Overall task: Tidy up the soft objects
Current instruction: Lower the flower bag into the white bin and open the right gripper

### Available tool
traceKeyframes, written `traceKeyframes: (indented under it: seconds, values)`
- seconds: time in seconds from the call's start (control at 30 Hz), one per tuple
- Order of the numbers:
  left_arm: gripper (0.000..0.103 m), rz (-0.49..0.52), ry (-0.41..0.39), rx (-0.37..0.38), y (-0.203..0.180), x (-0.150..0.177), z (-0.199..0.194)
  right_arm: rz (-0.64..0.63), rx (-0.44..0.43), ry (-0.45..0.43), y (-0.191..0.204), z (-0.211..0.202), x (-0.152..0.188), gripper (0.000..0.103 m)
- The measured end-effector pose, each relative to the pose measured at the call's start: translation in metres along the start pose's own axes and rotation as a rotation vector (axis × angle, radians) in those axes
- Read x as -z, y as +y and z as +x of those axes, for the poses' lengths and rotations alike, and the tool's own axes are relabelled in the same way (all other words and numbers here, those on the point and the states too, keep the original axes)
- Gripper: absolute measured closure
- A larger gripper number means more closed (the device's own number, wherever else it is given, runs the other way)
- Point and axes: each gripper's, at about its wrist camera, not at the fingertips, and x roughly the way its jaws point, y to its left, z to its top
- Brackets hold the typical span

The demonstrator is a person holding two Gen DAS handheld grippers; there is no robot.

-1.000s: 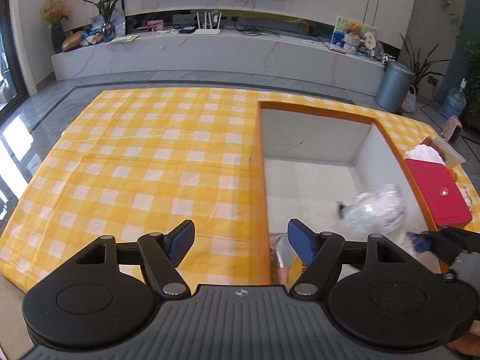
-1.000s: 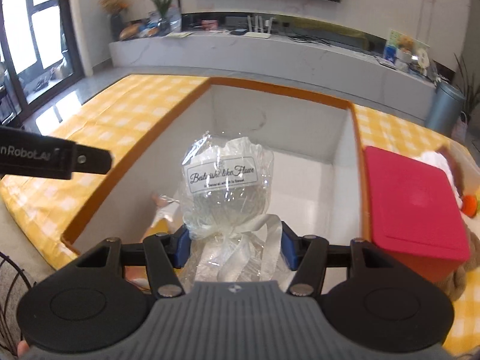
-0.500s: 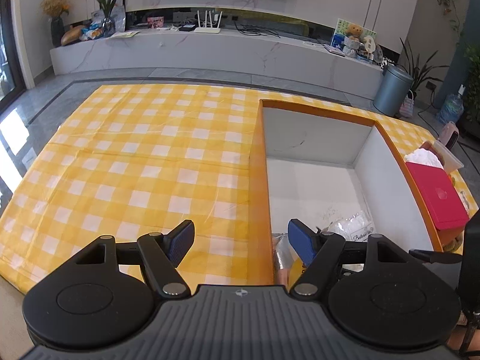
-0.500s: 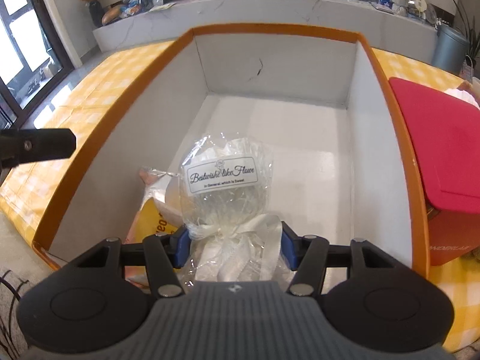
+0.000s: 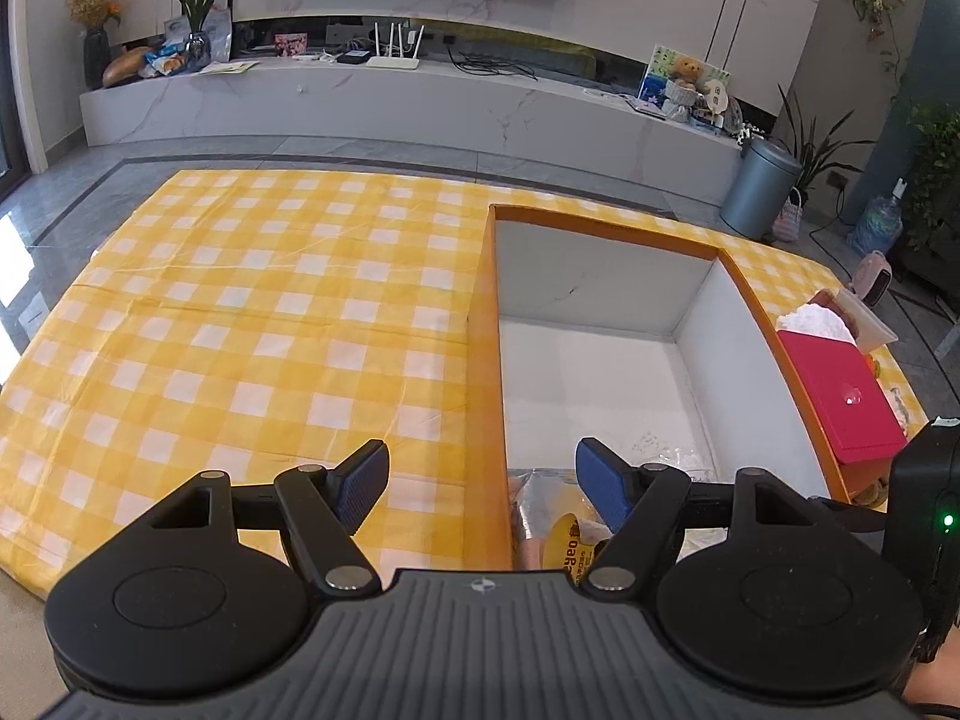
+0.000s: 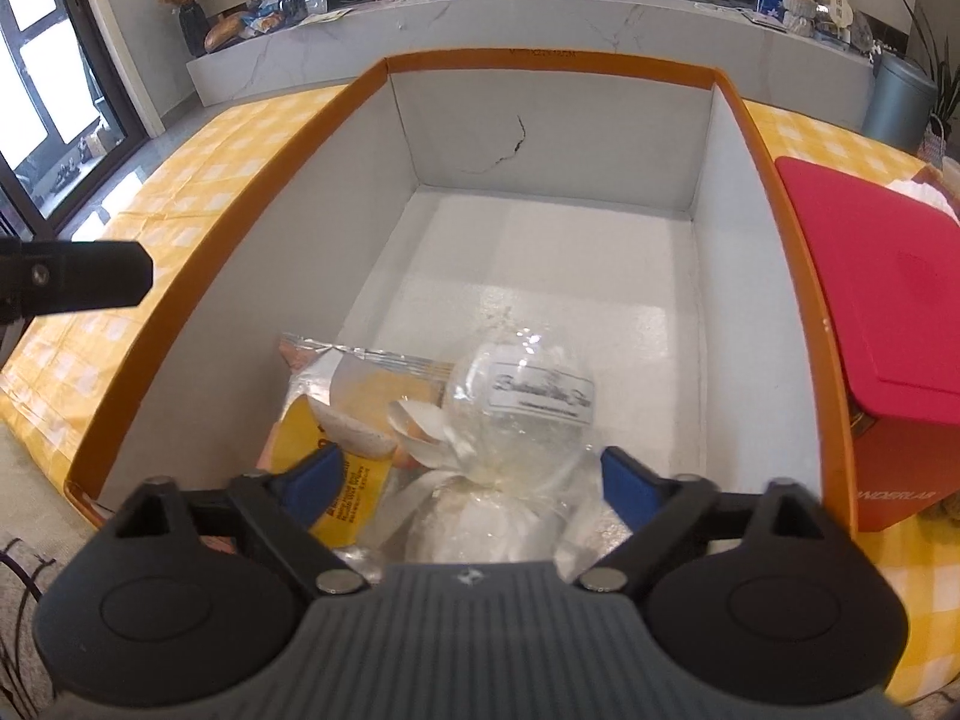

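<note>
Cellophane bundle [image 6: 510, 420] between opening right claw [image 6: 474, 480]

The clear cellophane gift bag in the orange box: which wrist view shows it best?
The right wrist view: the cellophane gift bag lies in full sight on the box floor, label and ribbon visible. The left wrist view catches only a crinkled sliver behind that gripper's fingers.

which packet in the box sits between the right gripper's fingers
The clear cellophane bag with the white label, between the opening jaws of the right gripper; the yellow snack packet lies left of it.
</note>
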Motion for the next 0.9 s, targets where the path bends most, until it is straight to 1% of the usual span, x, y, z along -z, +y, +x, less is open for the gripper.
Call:
traceKeyframes:
  seconds: [0.13,0.2,0.4,0.43,0.47,0.53,0.57,0.6,0.63,0.7,0.77,0.9]
  values:
    - [0.019,-0.007,0.007,0.012,0.0,0.0,0.0,0.001,0.002,-0.011,0.0,-0.003,0.002,0.011]
    - [0.019,-0.005,0.0,0.011,0.0,0.0,-0.002,-0.004,0.02,-0.018,0.003,-0.003,0.002,0.011]
    - [0.019,0.01,-0.012,0.006,-0.003,0.0,-0.005,-0.072,0.137,-0.069,0.022,-0.012,0.002,0.01]
    - [0.019,0.011,-0.011,0.005,-0.003,0.0,-0.004,-0.085,0.15,-0.076,0.024,-0.015,0.001,0.007]
    - [0.019,0.01,-0.011,0.006,-0.003,0.0,-0.004,-0.081,0.135,-0.08,0.025,-0.018,0.0,0.003]
    - [0.019,0.006,-0.015,0.015,-0.003,0.0,-0.004,-0.027,0.052,-0.07,0.019,-0.025,-0.003,0.002]
    - [0.019,0.003,-0.013,0.023,-0.002,0.0,-0.003,0.006,0.035,-0.056,0.014,-0.028,-0.006,0.002]
    - [0.019,-0.003,-0.01,0.029,-0.001,0.0,-0.003,0.015,0.038,-0.046,0.012,-0.031,-0.008,0.002]
    - [0.019,-0.01,-0.008,0.03,-0.001,0.0,-0.002,-0.004,0.059,-0.044,0.012,-0.034,-0.009,0.002]
    - [0.019,-0.017,-0.011,0.026,0.0,0.0,-0.003,-0.063,0.114,-0.068,0.016,-0.043,-0.009,0.002]
    - [0.019,-0.02,-0.017,0.025,0.002,-0.001,-0.004,-0.097,0.136,-0.095,0.015,-0.051,-0.009,0.002]
    - [0.019,-0.033,-0.027,0.024,0.003,-0.001,-0.005,-0.083,0.163,-0.151,0.008,-0.063,-0.012,0.002]
